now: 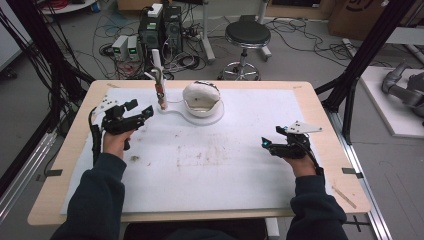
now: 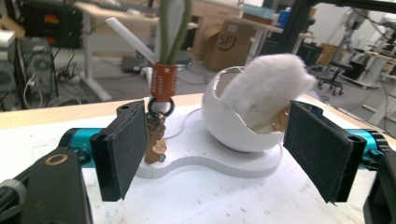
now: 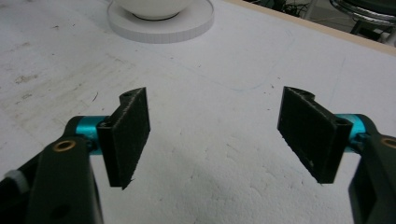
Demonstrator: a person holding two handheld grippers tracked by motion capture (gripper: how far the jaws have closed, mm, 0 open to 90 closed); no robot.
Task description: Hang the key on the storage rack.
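White bowl [image 1: 202, 98] w/ fluffy white pad [image 2: 268, 84] inside sits on white base [image 1: 197, 116] at table's [image 1: 325, 145] far centre, hanging strap [image 1: 160, 90] beside it. Left gripper [image 1: 145, 112] near strap, jaws apart, empty. Right gripper [image 1: 266, 144] well apart, jaws spread, empty.

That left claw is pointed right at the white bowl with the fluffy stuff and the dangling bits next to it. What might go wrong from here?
1. The left gripper, open, faces the hanging charm and the white bowl, which sit close together; aiming for one may bump the other.
2. The fluffy white pad bulges out of the bowl and might tumble out if nudged.
3. The charm looks to hang freely from a ring, so it may swing away from closing jaws.
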